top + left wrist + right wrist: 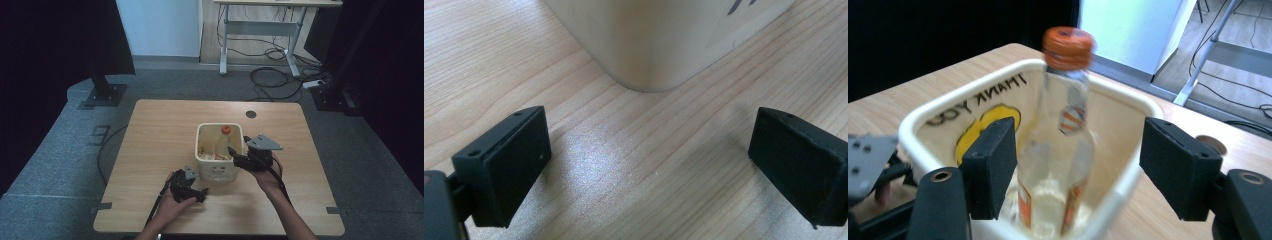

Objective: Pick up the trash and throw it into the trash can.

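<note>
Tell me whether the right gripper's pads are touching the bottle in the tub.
Apart. The right gripper view shows the right gripper with a gap between each pad and the bottle, which stands in the tub.

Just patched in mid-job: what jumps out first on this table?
A clear bottle with an orange cap stands in the cream tub mid-table. The right gripper sits at the tub's right rim, open, with the bottle between its jaws but untouched. The left gripper rests open on the wood by the tub's near corner.
</note>
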`<action>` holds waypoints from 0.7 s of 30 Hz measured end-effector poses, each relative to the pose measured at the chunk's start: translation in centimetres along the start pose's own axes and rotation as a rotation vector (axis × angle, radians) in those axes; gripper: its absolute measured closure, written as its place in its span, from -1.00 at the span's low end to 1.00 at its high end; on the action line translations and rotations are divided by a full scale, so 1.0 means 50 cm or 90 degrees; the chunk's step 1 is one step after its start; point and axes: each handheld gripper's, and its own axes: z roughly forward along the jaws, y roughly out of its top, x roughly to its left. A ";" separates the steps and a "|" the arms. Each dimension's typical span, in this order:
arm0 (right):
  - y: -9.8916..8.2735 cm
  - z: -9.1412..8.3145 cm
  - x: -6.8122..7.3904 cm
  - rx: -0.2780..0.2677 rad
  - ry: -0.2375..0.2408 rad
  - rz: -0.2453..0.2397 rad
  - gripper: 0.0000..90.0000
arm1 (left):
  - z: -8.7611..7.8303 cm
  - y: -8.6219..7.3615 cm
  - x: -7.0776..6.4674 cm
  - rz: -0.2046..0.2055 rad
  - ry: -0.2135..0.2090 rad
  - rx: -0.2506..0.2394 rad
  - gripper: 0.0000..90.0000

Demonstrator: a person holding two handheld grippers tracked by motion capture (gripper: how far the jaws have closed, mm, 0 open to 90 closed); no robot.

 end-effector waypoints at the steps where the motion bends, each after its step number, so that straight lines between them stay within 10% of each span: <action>1: -0.008 -0.011 -0.004 0.000 -0.003 0.002 -0.32 | 0.000 0.000 0.000 0.000 0.000 0.000 -0.93; 21: -0.144 -0.080 -0.074 0.032 -0.033 0.065 -0.34 | 0.000 0.000 0.000 0.001 0.001 -0.001 -0.92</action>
